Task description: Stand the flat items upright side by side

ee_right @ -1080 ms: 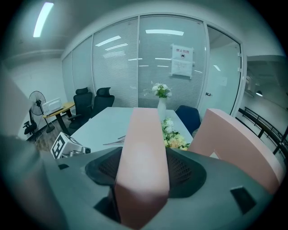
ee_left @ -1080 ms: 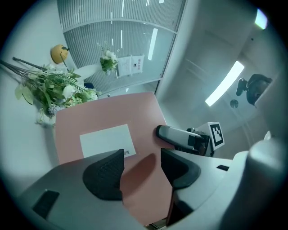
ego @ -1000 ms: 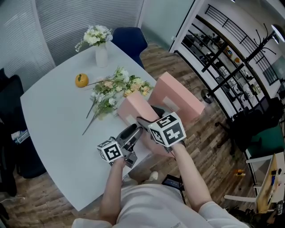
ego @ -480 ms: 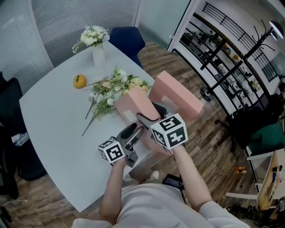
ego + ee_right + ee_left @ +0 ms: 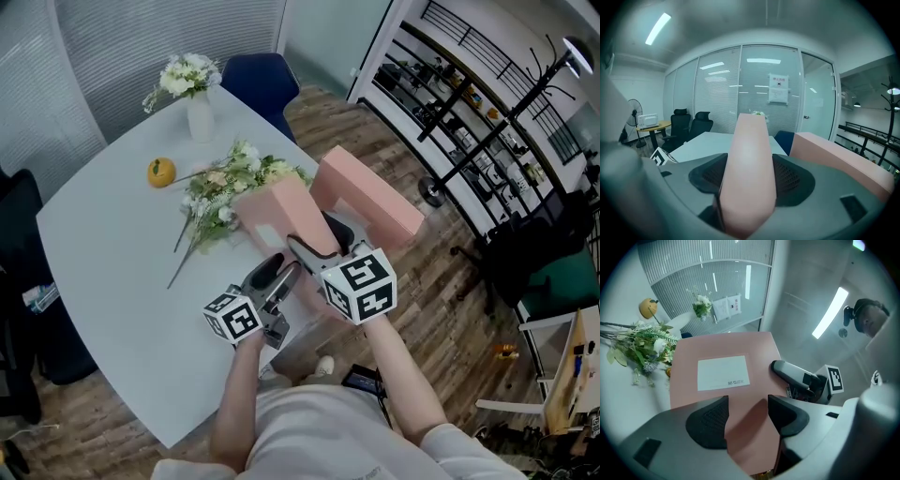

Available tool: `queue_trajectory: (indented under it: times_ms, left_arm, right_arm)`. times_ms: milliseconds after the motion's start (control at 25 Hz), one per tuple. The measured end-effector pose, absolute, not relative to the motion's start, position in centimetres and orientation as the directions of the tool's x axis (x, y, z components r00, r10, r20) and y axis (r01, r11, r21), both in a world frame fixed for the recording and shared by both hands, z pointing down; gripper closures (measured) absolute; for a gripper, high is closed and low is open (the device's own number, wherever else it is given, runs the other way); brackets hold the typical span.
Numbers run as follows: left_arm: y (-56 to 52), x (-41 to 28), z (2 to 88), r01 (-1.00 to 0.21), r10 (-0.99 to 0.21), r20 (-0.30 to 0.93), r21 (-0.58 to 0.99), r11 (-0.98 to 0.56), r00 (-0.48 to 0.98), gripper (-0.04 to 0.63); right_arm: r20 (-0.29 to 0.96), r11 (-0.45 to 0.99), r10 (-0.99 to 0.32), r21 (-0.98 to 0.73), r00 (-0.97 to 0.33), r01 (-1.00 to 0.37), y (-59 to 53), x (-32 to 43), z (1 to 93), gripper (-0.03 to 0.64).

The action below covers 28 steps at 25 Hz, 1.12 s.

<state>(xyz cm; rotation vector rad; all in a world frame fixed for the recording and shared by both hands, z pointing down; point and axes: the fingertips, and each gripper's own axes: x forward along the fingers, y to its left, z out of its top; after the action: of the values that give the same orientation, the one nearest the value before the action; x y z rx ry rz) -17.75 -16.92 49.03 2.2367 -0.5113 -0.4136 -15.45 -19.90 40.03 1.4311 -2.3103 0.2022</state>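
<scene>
The left gripper (image 5: 747,416) has its two dark, bumpy pads closed on one corner of a flat pink box (image 5: 722,357) made of smooth card, with a white paper label on its big face. The right gripper (image 5: 749,176) is closed too, with its pads pressing on both sides of the same box at its thin, rounded edge. The pads sit wide apart because the box is thick.

I think two grippers are used because the box is big and would wobble in just one. The box is up off the white round table (image 5: 112,253) and tipped, not lying flat and not quite standing.

Just beside it on the right, a second pink box (image 5: 366,192) of the same shape stands on its long edge near the table's rim. The held box probably goes next to it, so the two stand side by side.

Farther away lie a loose bunch of soft white and yellow flowers (image 5: 225,187), a small round orange fruit (image 5: 160,172) and a white vase (image 5: 199,117) with more flowers
</scene>
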Motion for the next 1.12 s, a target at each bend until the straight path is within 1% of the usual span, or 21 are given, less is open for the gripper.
queue_trajectory:
  times_ms: [280,480,680,840,1120]
  left_arm:
    - [-17.0,-17.3,49.1,-0.248,-0.493,-0.118,0.75,-0.613,0.862,0.348]
    - [-17.1,-17.0,49.2,-0.262,-0.497,-0.104,0.747,-0.611,0.861,0.348]
    - [-16.2,-15.7,50.1,-0.275,-0.476,-0.064,0.746,-0.606,0.877,0.348]
    - [-16.1,-15.3,50.3,-0.276,-0.475,-0.059,0.748,-0.604,0.878,0.348]
    - [-15.5,-13.9,50.1,-0.283,-0.476,-0.054,0.743,-0.606,0.878,0.35]
  right_arm:
    - [0.327,0.452,-0.855,0.094,-0.402,-0.887,-19.3,-14.6,39.3,0.307]
    - [0.229,0.454,-0.876,0.089,-0.425,-0.886,-18.7,-13.9,38.6,0.305]
    - [0.12,0.422,-0.903,0.078,-0.411,-0.903,-17.8,-12.6,38.5,0.305]
    - [0.09,0.439,-0.897,0.07,-0.433,-0.896,-17.3,-12.1,38.6,0.305]
    - [0.055,0.417,-0.908,0.022,-0.416,-0.908,-16.0,-9.8,38.8,0.305]
